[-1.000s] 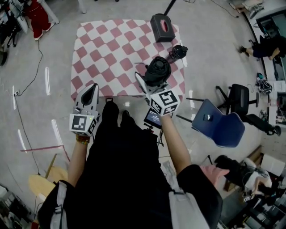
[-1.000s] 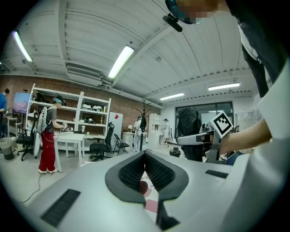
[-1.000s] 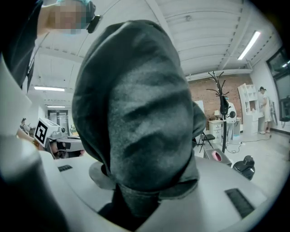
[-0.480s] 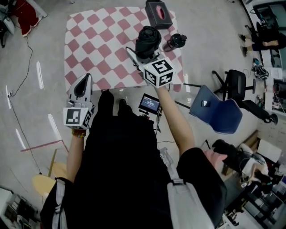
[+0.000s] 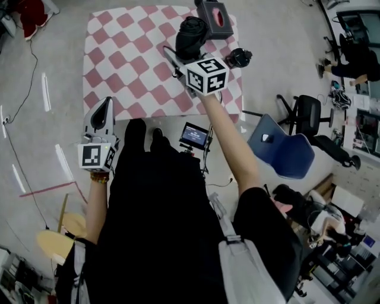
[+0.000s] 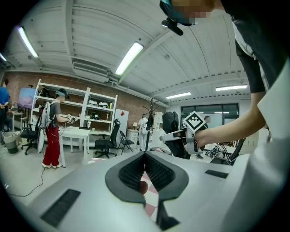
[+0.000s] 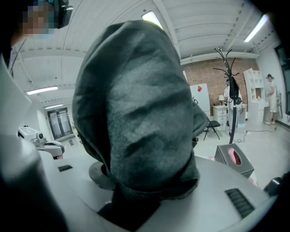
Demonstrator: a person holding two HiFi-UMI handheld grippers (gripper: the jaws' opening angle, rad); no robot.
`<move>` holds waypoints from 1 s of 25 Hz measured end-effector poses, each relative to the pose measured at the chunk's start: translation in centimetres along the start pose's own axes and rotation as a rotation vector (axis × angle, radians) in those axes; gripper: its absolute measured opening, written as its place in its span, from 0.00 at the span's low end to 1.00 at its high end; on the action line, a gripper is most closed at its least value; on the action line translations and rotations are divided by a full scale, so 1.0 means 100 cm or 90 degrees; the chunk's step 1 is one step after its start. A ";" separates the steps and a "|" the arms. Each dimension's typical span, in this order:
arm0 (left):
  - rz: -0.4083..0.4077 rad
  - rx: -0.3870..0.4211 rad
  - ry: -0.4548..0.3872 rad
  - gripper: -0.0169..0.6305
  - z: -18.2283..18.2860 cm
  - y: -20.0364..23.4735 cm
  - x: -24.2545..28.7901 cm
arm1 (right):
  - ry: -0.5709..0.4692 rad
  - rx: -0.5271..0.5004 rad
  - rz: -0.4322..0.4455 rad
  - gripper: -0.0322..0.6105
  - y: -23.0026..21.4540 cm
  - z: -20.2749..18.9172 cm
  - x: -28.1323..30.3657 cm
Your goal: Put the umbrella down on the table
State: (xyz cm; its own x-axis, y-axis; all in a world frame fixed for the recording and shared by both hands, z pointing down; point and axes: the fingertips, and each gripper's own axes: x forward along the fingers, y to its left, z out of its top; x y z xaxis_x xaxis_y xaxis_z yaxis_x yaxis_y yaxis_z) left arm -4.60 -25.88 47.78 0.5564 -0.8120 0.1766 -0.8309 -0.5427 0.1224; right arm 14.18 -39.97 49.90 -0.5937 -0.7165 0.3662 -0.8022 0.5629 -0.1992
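Pink-and-white checks cover the worktop [image 5: 119,59], which stands at 12 o'clock from me on a pale grey floor [image 5: 53,142]. My right hand-held gripper [image 5: 181,54] is clamped on the folded black umbrella [image 5: 191,35], holding it over the worktop's 1 o'clock corner. I cannot tell whether the fabric touches the cloth. In the right gripper view the umbrella's dark folds fill the space between the jaws.

A grey tissue box [image 5: 214,12] sits at 1 o'clock of the umbrella, just beside it, and a dark bottle [image 5: 238,57] stands at the worktop's 3 o'clock edge.

My left hand-held gripper [image 5: 104,108] hangs off the worktop's 7 o'clock corner, jaws together on nothing.

A small screen [image 5: 194,136] stands at the near edge, and a blue chair [image 5: 285,151] sits at 4 o'clock. Around the room are a brick wall [image 7: 210,72], a coat stand [image 7: 230,86] and white shelving [image 6: 72,106].
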 end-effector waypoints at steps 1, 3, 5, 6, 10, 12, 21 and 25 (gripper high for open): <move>0.003 0.001 0.000 0.05 -0.001 0.003 0.000 | 0.007 0.004 0.002 0.38 -0.003 -0.001 0.007; 0.010 0.001 0.002 0.05 -0.002 0.009 0.000 | 0.022 0.013 0.004 0.38 -0.013 -0.007 0.019; 0.015 0.002 0.006 0.05 -0.004 0.014 0.000 | 0.042 0.017 0.000 0.38 -0.022 -0.015 0.030; 0.018 0.002 0.007 0.05 -0.004 0.017 -0.001 | 0.052 0.015 -0.004 0.38 -0.027 -0.019 0.035; 0.033 -0.006 0.010 0.05 -0.005 0.031 -0.004 | 0.093 0.007 -0.019 0.38 -0.042 -0.030 0.056; 0.037 -0.011 0.010 0.05 -0.008 0.036 -0.004 | 0.116 0.011 -0.025 0.38 -0.050 -0.039 0.066; 0.059 -0.026 0.025 0.05 -0.020 0.051 -0.006 | 0.203 0.020 -0.047 0.38 -0.082 -0.072 0.101; 0.069 -0.034 0.032 0.05 -0.028 0.060 -0.007 | 0.243 0.021 -0.057 0.38 -0.098 -0.090 0.121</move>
State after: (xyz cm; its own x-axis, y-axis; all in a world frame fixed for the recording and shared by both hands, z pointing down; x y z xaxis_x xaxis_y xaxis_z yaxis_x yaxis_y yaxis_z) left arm -9.98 -28.02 51.09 0.4638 -0.8527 0.2404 -0.8856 -0.4390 0.1515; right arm 15.40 -50.41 64.45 -0.4603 -0.5533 0.6943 -0.8548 0.4874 -0.1782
